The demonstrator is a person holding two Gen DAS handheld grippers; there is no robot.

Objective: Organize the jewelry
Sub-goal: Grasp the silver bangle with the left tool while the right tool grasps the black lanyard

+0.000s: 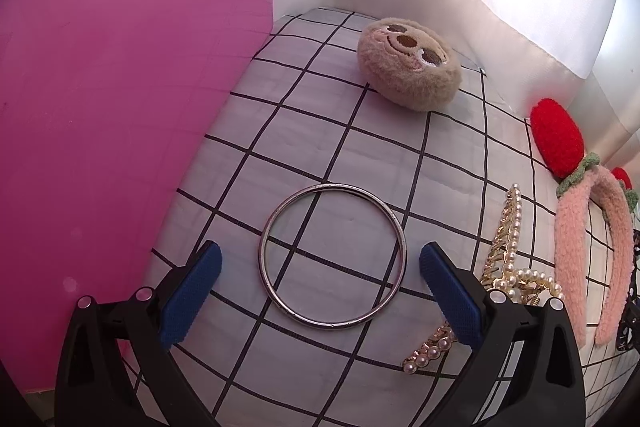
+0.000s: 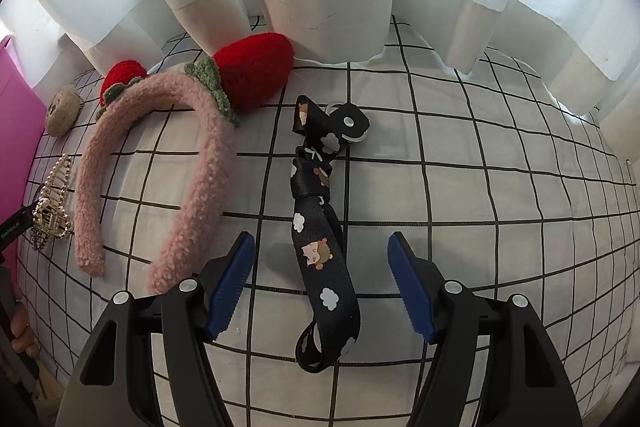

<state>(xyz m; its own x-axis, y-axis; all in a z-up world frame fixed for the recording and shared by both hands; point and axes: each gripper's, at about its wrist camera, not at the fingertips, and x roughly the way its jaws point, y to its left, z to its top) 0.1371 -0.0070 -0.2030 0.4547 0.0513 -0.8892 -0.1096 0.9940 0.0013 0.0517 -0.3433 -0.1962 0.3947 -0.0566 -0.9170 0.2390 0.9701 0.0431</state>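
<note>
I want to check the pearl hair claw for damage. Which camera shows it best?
The left wrist view: the pearl hair claw lies close and large, its pearls and gold teeth distinct, though the left tongs cover part of it. In the right wrist view it is small and distorted at the left edge.

Pearl hair clip (image 1: pixel 508 267) partly hidden behind the left claw's right finger, black strap (image 1: pixel 630 307) cut off at the left wrist view's right edge, person's hand (image 2: pixel 18 331) cropped at the right wrist view's left edge
</note>
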